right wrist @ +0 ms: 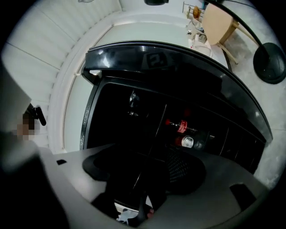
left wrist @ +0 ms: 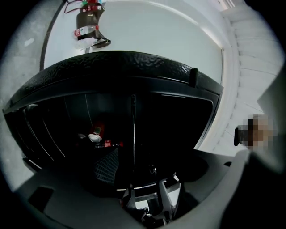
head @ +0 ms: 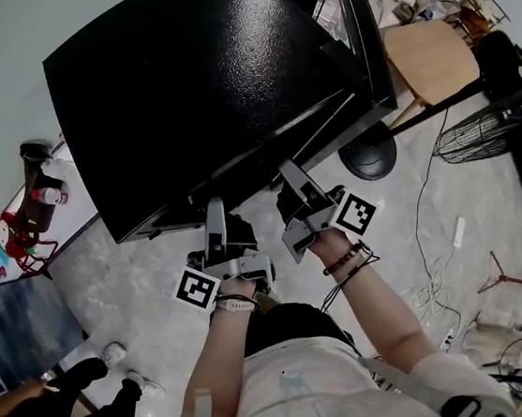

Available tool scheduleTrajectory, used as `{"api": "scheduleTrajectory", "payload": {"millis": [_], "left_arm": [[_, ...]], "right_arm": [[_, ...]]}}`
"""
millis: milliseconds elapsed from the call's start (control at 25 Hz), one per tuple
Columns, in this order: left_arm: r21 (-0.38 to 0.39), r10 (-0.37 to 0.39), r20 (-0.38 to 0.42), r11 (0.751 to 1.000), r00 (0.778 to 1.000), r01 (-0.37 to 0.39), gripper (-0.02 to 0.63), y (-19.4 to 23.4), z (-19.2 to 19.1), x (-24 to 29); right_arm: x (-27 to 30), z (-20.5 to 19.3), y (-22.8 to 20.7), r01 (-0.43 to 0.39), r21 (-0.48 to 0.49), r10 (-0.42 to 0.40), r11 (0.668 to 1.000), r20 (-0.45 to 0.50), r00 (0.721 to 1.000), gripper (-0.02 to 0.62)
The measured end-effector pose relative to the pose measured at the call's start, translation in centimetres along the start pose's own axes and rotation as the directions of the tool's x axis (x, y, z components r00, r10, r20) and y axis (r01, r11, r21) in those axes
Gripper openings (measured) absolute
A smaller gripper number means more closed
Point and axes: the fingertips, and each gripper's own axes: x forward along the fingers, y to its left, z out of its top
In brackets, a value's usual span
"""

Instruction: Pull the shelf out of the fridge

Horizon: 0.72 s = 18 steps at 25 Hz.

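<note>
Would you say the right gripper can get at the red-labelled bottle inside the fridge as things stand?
Probably yes: the right gripper is at the open front of the fridge, and its view shows nothing between it and the red-labelled bottle, though the interior is dark.

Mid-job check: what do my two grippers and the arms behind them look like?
The left gripper and right gripper are grey and black with long narrow jaws. Each carries a white cube printed with a black square marker. The person wears a white short-sleeved top, a pale wristband on the left wrist and dark bracelets on the right.
</note>
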Motion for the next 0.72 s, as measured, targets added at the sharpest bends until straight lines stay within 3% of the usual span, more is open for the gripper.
{"api": "scheduleTrajectory", "payload": {"millis": [320,720], "left_arm": [[-0.060,-0.018,0.098,0.998,0.995,0.023,0.370,0.6,1.6,0.7],[-0.087,-0.010,0.210,0.996,0.978,0.029,0.347,1.8,3.9,2.4]], "right_arm": [[1.3,0.4,-1.8,-0.047,0.163,0.039,0.985,0.051,0.998,0.318],[4.1,0.6,-3.2,-0.068,0.188,0.054,0.980,0.083,0.995,0.299]]}}
